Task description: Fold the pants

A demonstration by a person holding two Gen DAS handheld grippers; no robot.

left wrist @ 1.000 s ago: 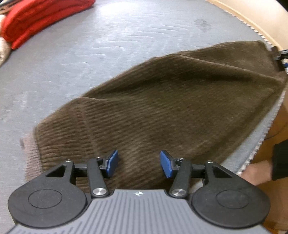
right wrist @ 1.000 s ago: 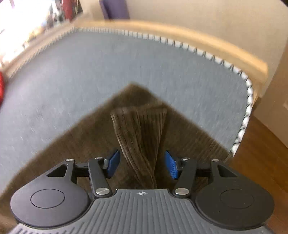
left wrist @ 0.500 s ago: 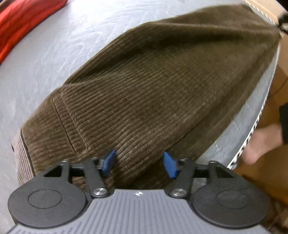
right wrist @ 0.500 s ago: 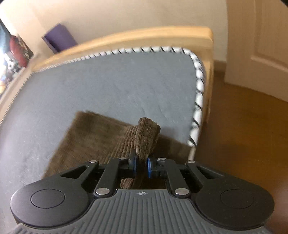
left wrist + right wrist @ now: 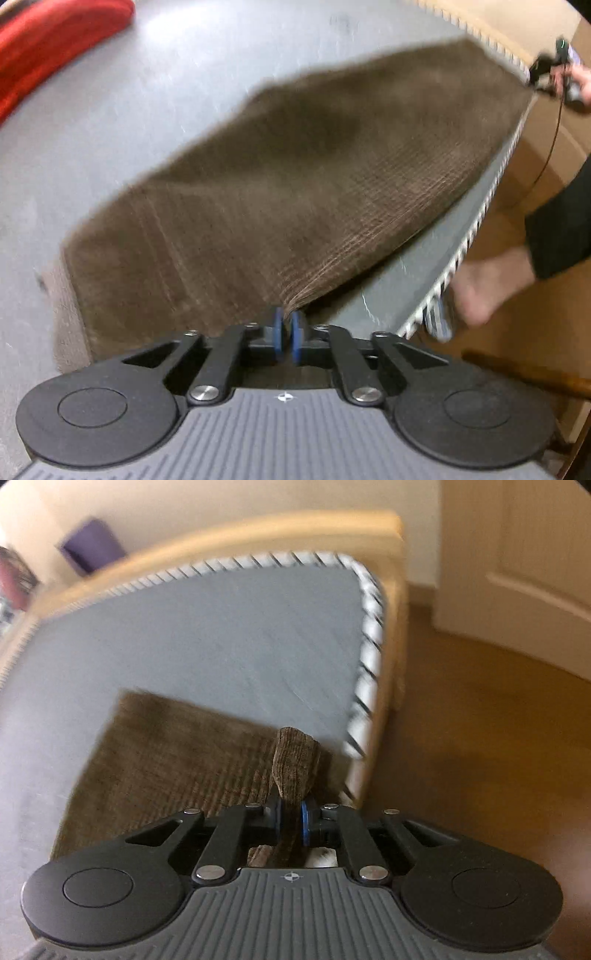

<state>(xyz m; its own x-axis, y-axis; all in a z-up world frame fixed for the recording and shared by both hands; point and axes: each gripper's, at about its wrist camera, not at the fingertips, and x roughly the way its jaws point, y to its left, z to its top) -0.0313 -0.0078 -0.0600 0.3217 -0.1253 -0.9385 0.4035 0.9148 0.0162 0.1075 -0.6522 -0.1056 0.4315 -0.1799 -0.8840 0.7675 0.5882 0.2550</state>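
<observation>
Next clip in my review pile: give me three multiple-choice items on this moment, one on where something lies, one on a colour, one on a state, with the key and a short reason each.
1. Where do the brown corduroy pants lie?
A. On the wooden floor
B. On the grey mattress, near its edge
C. Over a chair

2. What colour is the folded fabric at the far corner of the mattress in the left wrist view?
A. Red
B. Green
C. White

3. What state is the right hand-held gripper in?
A. Wide open above the cloth
B. Shut on nothing
C. Shut on a bunch of the pants

Key: 1 B, the cloth is spread over the grey surface by the striped piping. 2 A, it is plainly red. 3 C, corduroy stands up between its blue pads.
</observation>
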